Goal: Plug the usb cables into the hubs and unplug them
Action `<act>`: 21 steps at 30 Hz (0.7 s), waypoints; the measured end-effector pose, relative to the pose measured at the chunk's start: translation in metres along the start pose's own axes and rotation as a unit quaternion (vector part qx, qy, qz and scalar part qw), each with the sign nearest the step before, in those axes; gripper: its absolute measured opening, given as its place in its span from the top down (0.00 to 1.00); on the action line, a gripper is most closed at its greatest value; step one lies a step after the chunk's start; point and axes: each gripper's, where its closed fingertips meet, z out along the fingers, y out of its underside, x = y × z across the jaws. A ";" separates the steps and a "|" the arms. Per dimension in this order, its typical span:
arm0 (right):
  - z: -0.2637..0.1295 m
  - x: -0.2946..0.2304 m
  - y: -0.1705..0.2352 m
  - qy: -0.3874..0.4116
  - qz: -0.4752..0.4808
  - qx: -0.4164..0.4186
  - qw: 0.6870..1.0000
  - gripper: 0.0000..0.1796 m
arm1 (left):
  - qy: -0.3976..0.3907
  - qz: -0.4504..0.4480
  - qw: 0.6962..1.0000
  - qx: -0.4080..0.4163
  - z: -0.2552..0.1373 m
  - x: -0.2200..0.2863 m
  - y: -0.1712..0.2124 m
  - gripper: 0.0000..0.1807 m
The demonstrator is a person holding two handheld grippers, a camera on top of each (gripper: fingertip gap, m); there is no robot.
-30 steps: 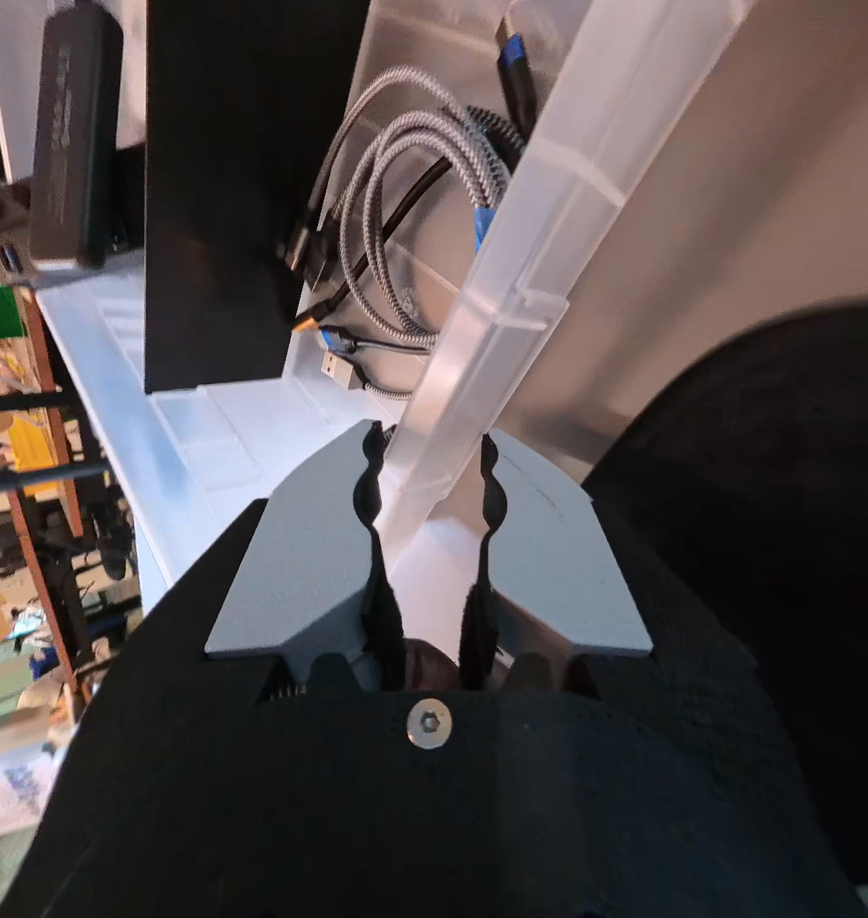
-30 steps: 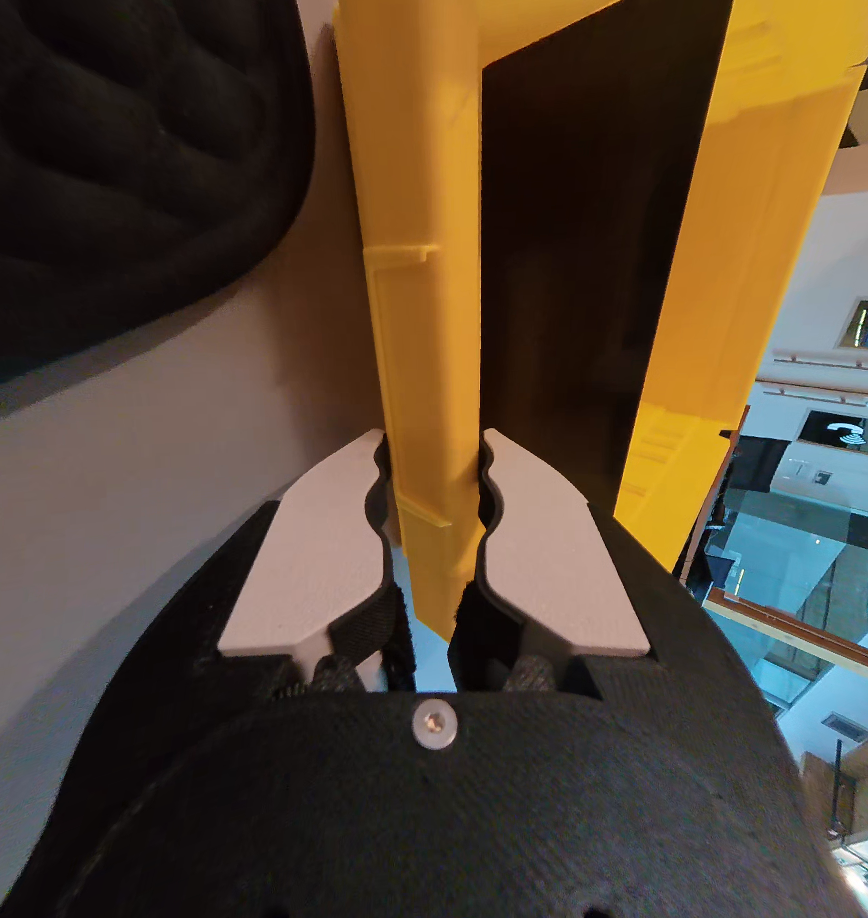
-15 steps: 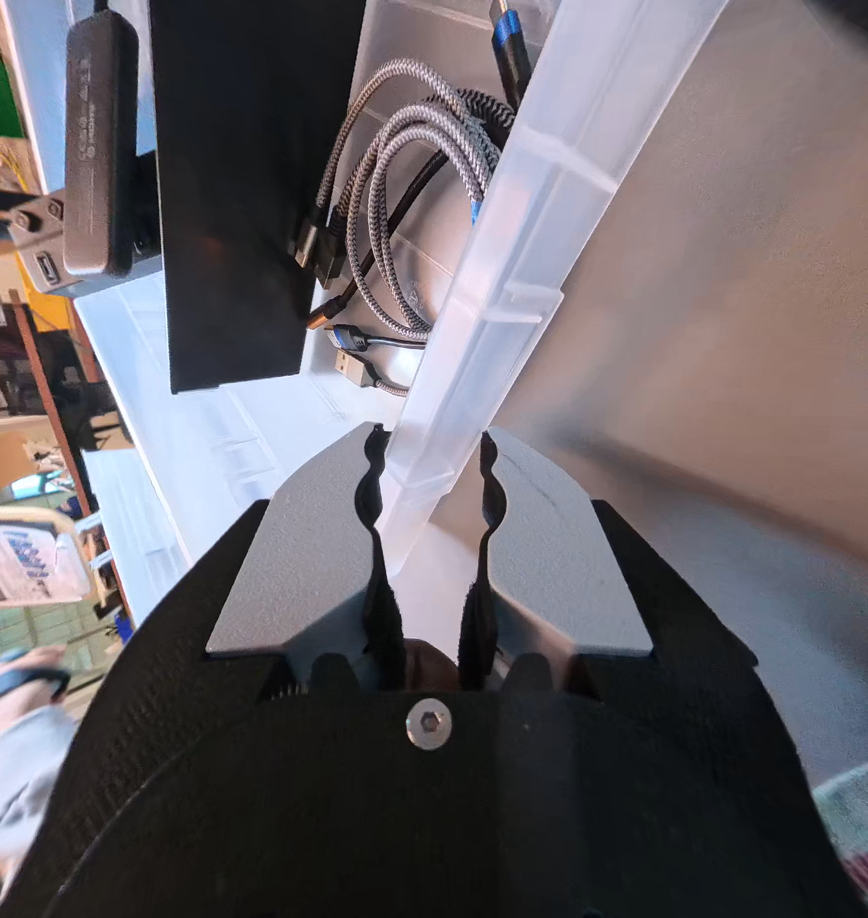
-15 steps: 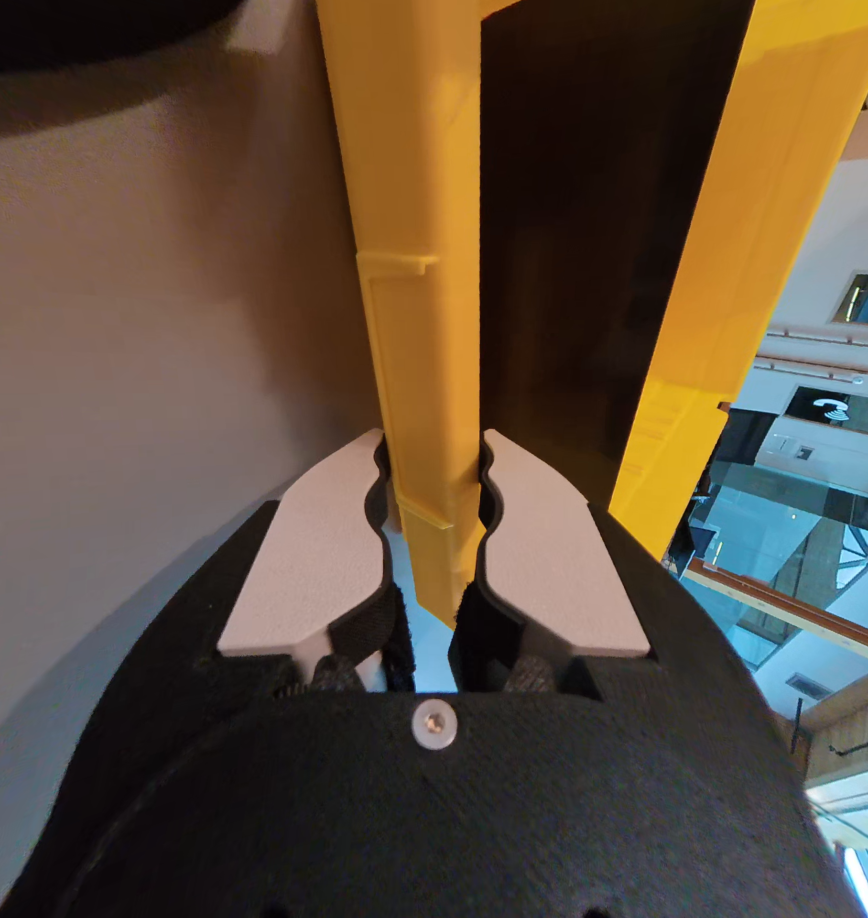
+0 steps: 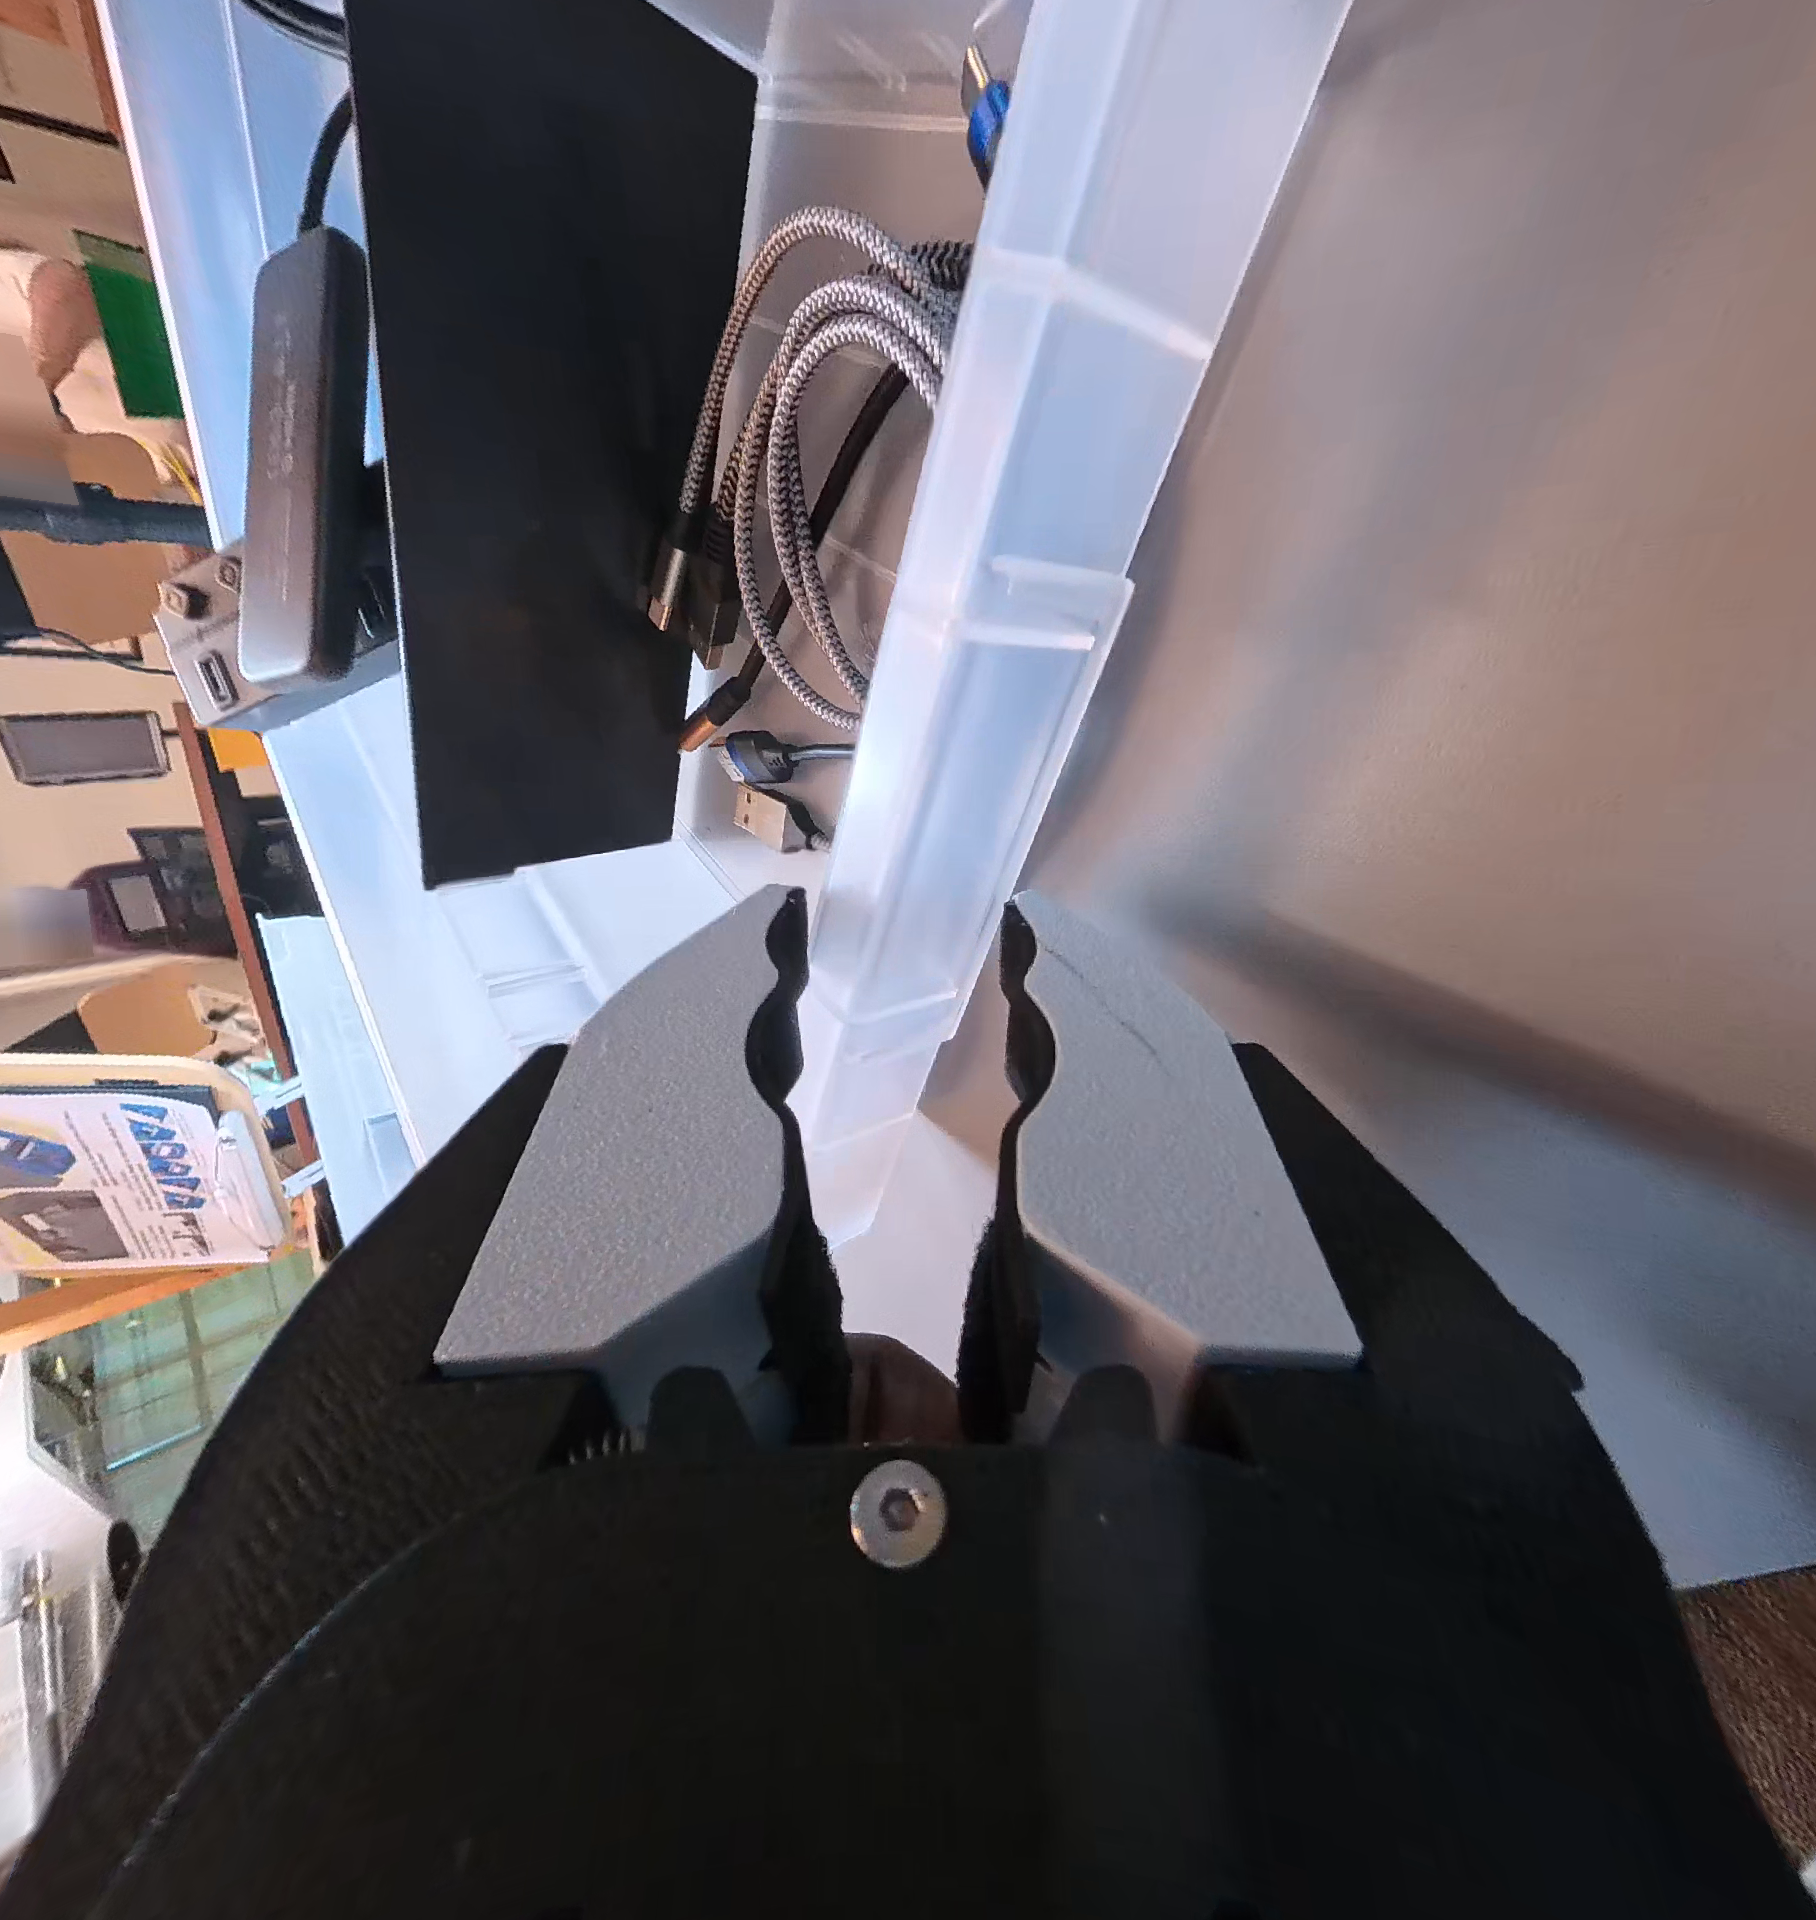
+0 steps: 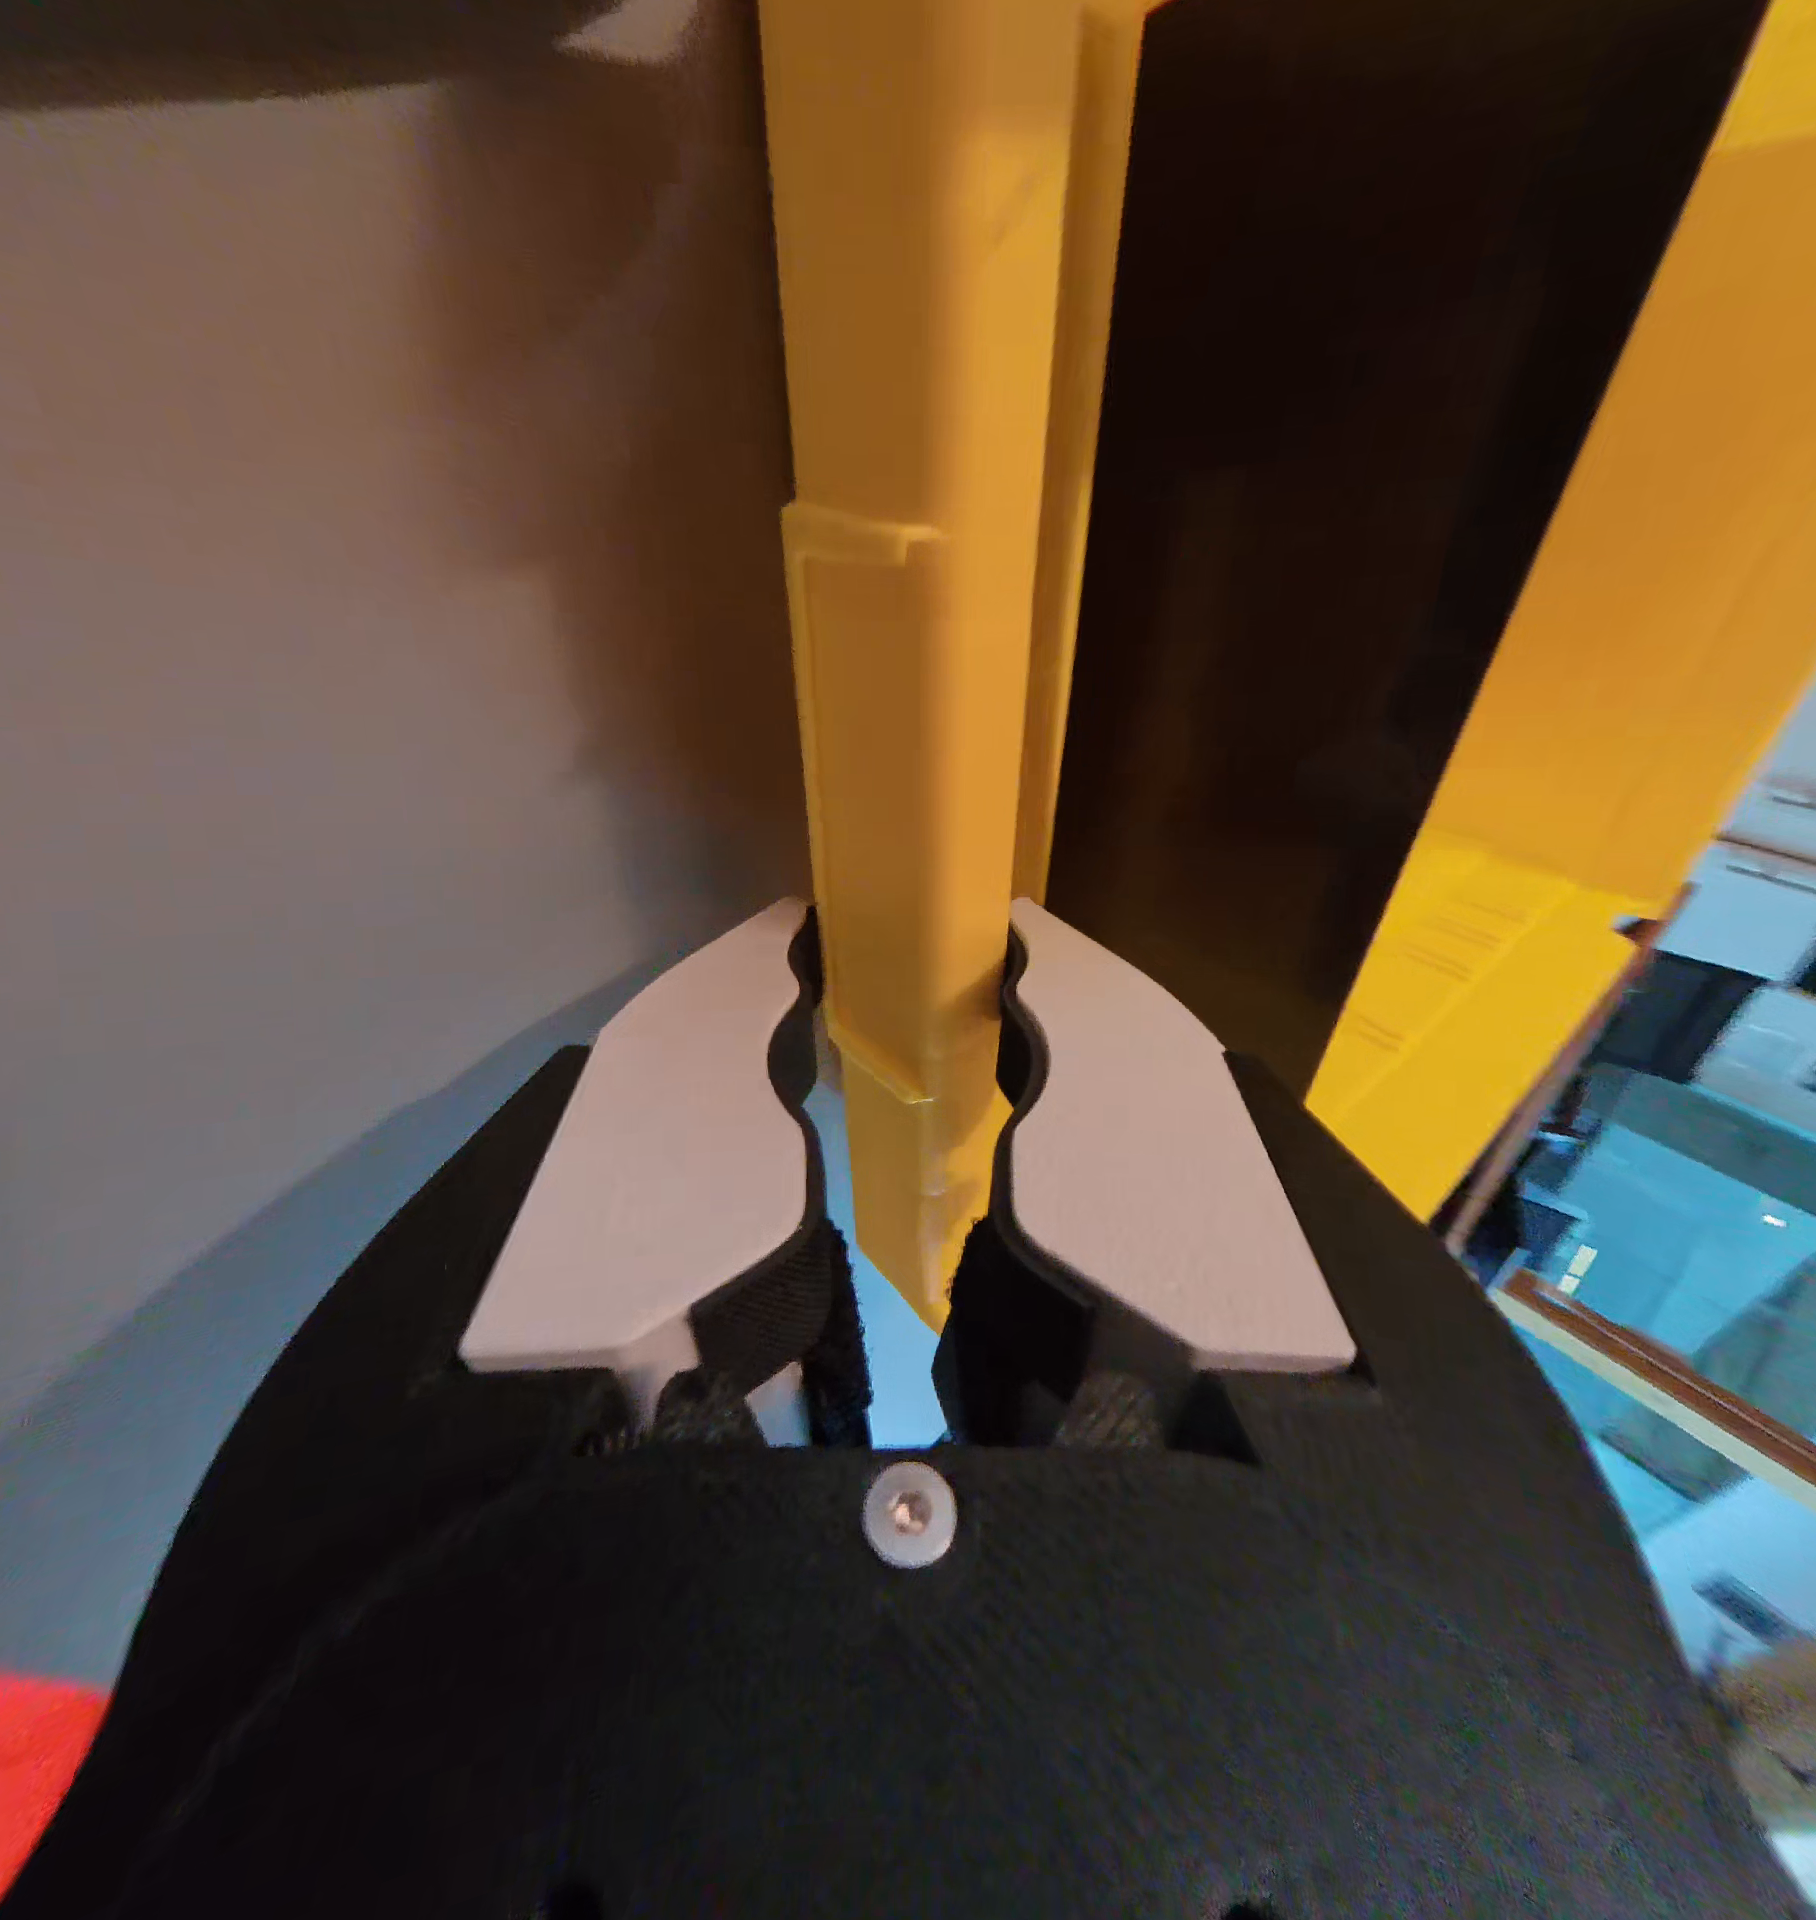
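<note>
We see a clear white box (image 5: 1029,582), a yellow box (image 6: 914,623), grey-and-white woven cables (image 5: 810,416) and a dark grey hub (image 5: 296,457).

A black divider (image 5: 530,436) splits the clear bin (image 5: 1029,582); coiled cables (image 5: 810,416) crowd one side, the hub (image 5: 296,457) blocks the other.

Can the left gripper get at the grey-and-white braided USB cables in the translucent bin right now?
Probably not: the left gripper is shut on the translucent plastic bin's rim, so it's occupied. The grey-and-white braided USB cables lie uncovered inside, beside a black panel.
</note>
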 end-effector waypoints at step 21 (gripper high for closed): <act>-0.118 0.017 -0.063 -0.074 0.138 0.244 0.957 0.54 | 0.045 -0.285 0.903 0.317 -0.089 -0.076 -0.066 0.57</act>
